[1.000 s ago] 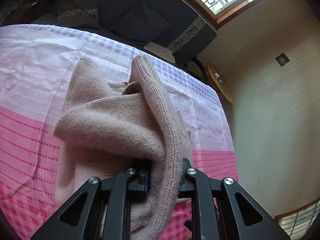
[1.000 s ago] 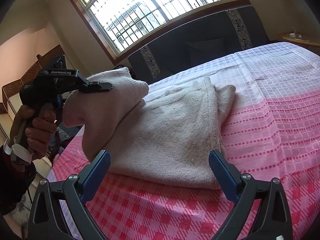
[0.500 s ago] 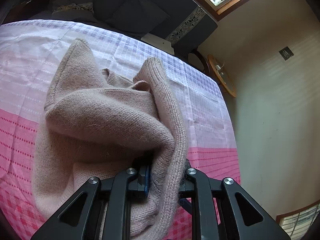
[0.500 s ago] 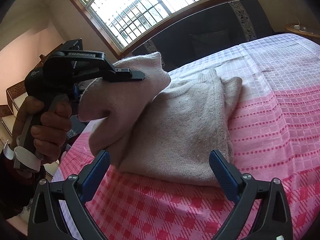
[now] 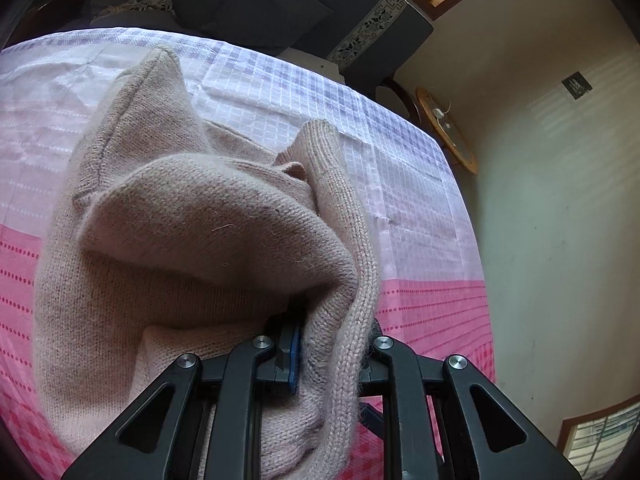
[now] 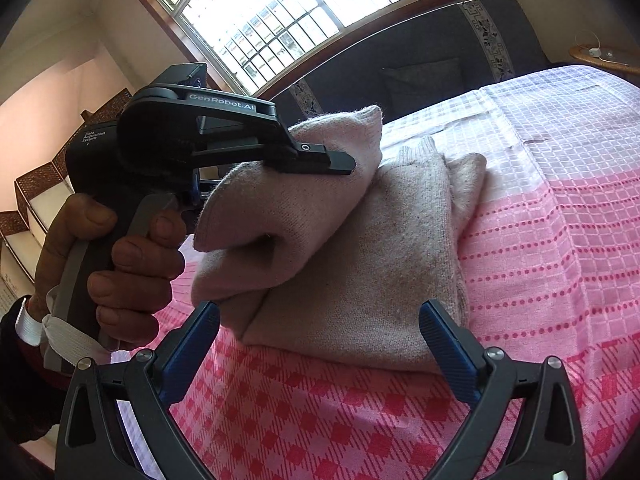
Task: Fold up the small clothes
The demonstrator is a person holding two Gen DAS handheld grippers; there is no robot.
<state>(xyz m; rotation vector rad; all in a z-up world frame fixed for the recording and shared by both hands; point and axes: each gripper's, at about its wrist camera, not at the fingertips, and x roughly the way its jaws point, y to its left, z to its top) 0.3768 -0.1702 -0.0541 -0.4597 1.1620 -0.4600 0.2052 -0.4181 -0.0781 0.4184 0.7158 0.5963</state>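
The beige knitted wool sweater [image 6: 360,264] lies on the bed, on the pink and white checked bedspread [image 6: 560,240], partly folded into a thick stack of layers. One end of the sweater is lifted above the rest of it and hangs as a rounded fold over the lower layers. A ribbed cuff [image 5: 324,148] of the sweater lies on the side toward the dark headboard [image 6: 420,60], resting on the white and lilac part of the bedspread.

The left gripper [image 5: 332,352] has its jaws pressed together on the lifted edge of the sweater; in the left wrist view the knit fills the narrow gap between the blue pads [image 5: 295,354], and thick cloth hangs down on both sides of them. In the right wrist view the same gripper [image 6: 316,160] is seen from the side, above the sweater, held by the person's left hand [image 6: 116,256] around its dark handle.

The right gripper [image 6: 320,344] is spread wide, with its blue pads [image 6: 448,352] apart, just in front of the near edge of the sweater and not touching it. Under it lies the red and pink checked part of the bedspread.

Beyond the sweater, behind the headboard, there is a large arched window [image 6: 320,4] with a grid of bars. A round wooden side table [image 5: 448,128] stands beside the bed, near the pale wall.
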